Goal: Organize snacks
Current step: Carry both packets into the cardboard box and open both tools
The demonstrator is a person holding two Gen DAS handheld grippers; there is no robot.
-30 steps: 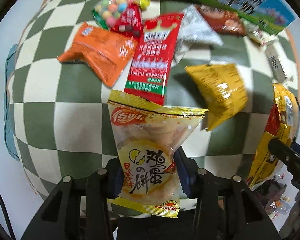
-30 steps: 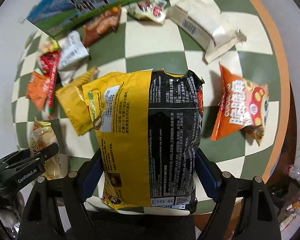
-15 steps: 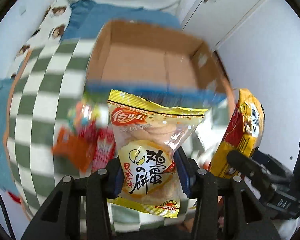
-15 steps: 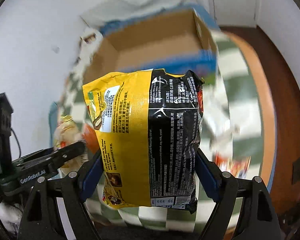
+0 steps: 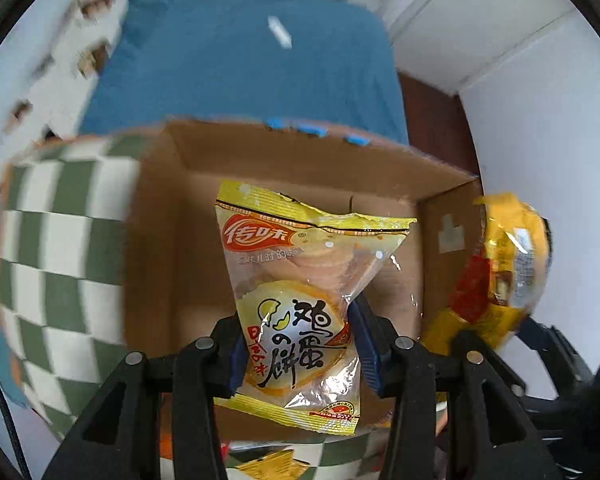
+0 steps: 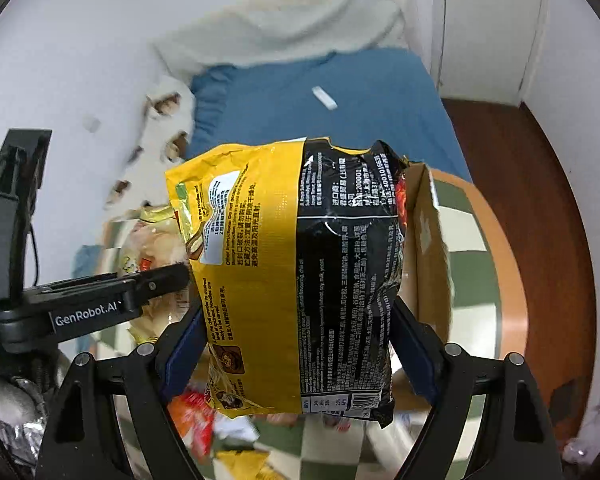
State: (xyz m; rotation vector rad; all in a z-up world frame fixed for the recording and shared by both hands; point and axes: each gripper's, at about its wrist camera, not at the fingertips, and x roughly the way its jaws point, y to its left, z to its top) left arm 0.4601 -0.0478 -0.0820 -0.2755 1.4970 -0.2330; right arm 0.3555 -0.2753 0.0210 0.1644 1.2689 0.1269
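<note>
Both packets are up in the air in front of the open cardboard box [image 5: 300,184] on the checkered tabletop [image 5: 60,260]. The left gripper [image 5: 300,348] has its jaws clamped on the egg cracker packet [image 5: 296,288]; the right gripper [image 6: 296,344] has its jaws clamped on the yellow and black noodle packet [image 6: 292,264]. A blue bed [image 6: 320,112] lies beyond.

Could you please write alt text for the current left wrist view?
The left gripper clamps a yellow egg cracker packet above an open cardboard box on a green checked tablecloth. A yellow noodle packet hangs at right.
</note>
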